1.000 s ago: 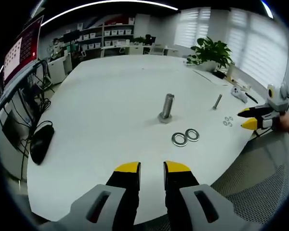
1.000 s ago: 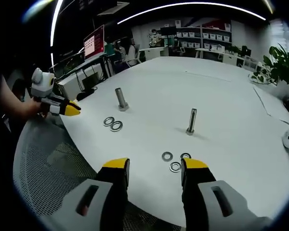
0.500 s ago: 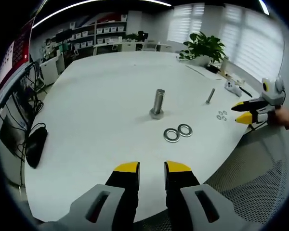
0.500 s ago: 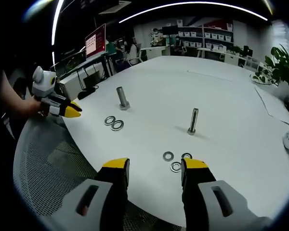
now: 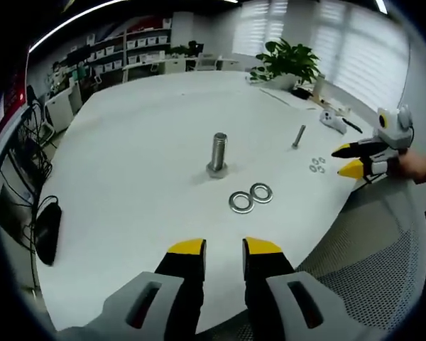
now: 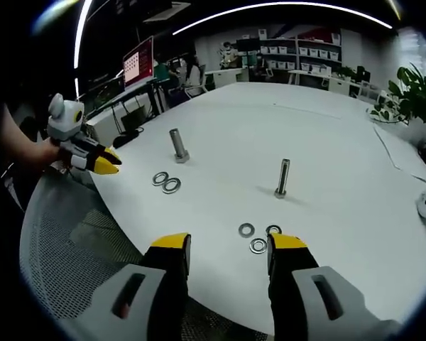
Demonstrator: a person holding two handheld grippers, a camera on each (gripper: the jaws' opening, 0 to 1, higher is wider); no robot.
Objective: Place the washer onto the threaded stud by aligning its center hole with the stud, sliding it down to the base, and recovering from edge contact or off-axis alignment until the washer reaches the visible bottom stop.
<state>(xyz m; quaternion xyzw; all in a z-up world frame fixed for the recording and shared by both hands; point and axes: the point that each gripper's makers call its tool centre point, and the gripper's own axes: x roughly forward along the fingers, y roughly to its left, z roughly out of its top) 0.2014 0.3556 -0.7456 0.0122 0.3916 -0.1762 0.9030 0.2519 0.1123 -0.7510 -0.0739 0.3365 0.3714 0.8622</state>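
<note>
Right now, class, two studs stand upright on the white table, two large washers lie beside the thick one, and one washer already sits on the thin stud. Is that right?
Not quite. The thin stud is bare: in the right gripper view its three small washers lie flat on the white table. The two large washers do lie beside the thick stud.

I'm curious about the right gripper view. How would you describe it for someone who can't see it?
The right gripper hangs open and empty over the edge of a white table, near three small washers and a slim upright stud. Farther left stand a thicker bolt and two larger washers, with the left gripper beside them.
</note>
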